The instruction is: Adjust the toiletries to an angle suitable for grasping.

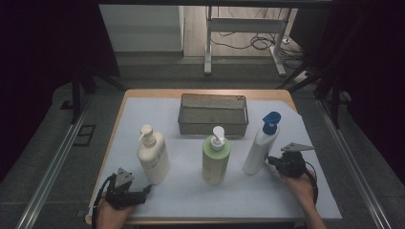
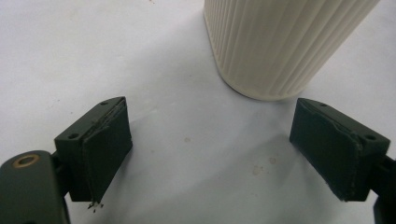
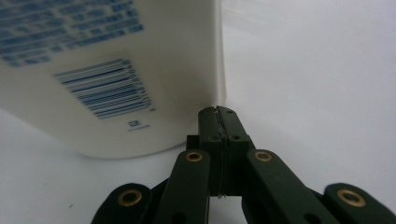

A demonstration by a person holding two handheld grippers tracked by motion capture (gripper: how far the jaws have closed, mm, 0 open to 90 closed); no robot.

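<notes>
Black jaws of right gripper [image 3: 218,112] pressed together, empty, tips at base of blue-capped bottle [image 1: 261,145] on worktop [image 1: 191,200] right side. Risk: nudge tips tall bottle toward green bottle [image 1: 216,157]. Left gripper [image 2: 210,154] jaws spread, cream bottle [image 2: 280,42] ahead, untouched.

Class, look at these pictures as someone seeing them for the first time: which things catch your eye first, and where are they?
Three pump bottles stand in a row across the white sheet: a cream bottle at the left, a green bottle in the middle, and a white bottle with a blue pump at the right. Behind them sits a wire basket. The right gripper, jaws shut, is by the blue-pump bottle's base; the left gripper, jaws open, points at the cream bottle.
</notes>
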